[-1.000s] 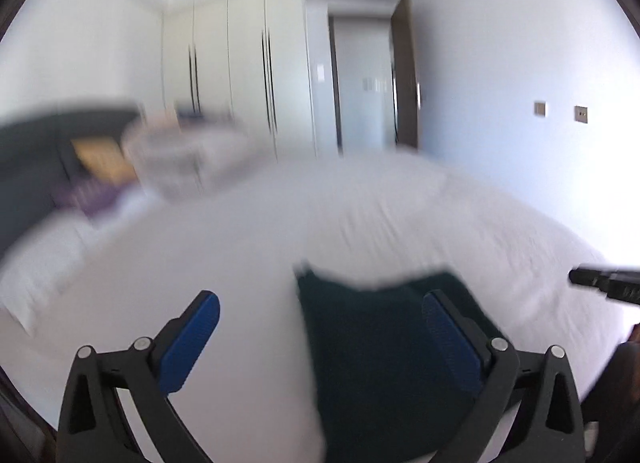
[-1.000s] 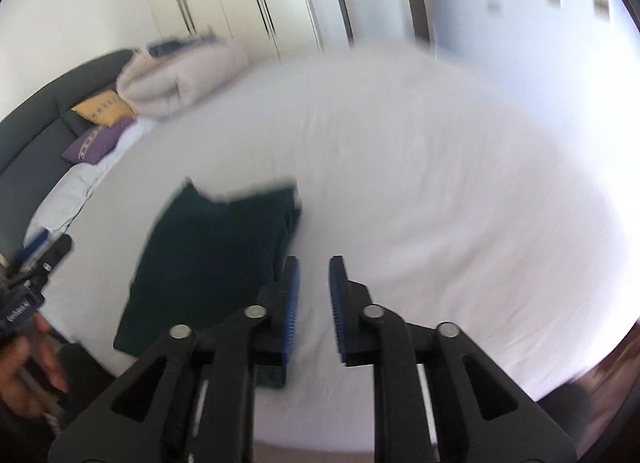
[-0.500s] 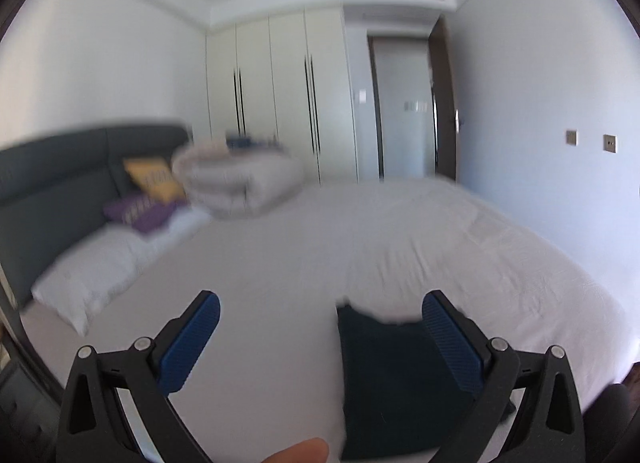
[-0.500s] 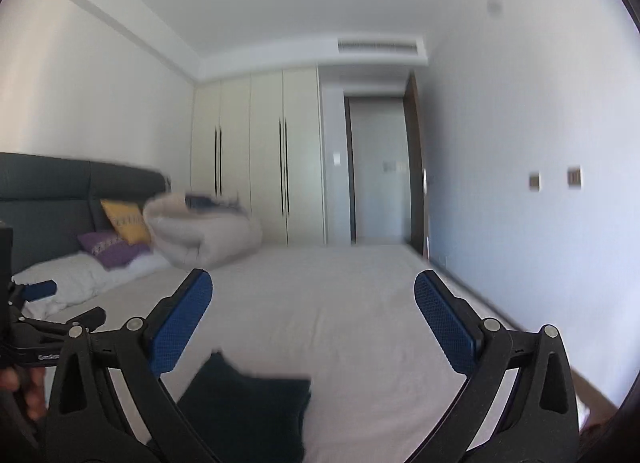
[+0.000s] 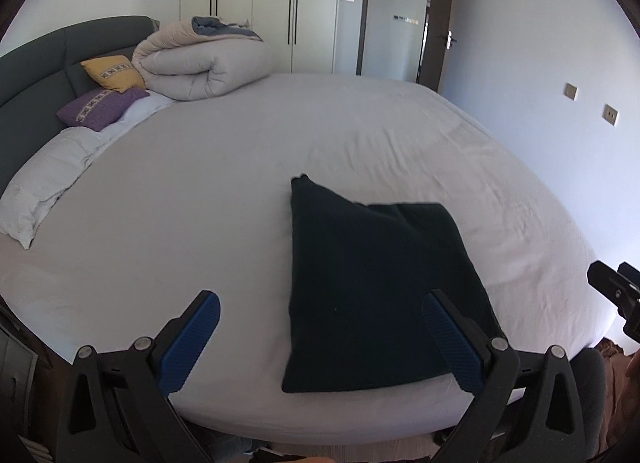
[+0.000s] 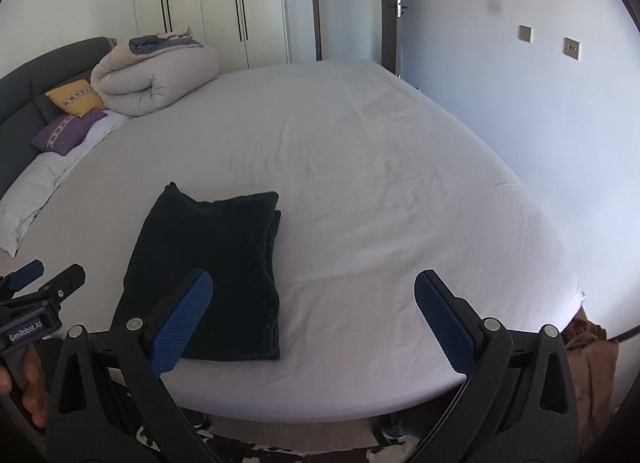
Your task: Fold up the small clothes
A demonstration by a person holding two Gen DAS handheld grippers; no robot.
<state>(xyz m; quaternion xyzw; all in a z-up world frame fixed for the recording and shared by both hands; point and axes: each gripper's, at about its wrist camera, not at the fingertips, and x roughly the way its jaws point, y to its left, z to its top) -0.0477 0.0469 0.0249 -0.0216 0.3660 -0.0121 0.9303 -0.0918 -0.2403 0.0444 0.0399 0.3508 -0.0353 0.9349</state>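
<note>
One folded dark garment (image 6: pixel 208 275) is lying at seven o'clock near the bed (image 6: pixel 400 203) edge; two grippers, left gripper (image 5: pixel 320 343) and right gripper (image 6: pixel 314 319), are hanging released, the right's jaws just opened, empty.

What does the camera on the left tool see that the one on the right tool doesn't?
Only the left view shows the right tool's black tip poking in at its right edge. Only the right view shows the left tool with the hand gripping its handle, and the brown cloth beyond the bed's corner. Both show the folded dark garment lying flat on the white bed, the rolled duvet, and yellow and purple cushions by the headboard.
</note>
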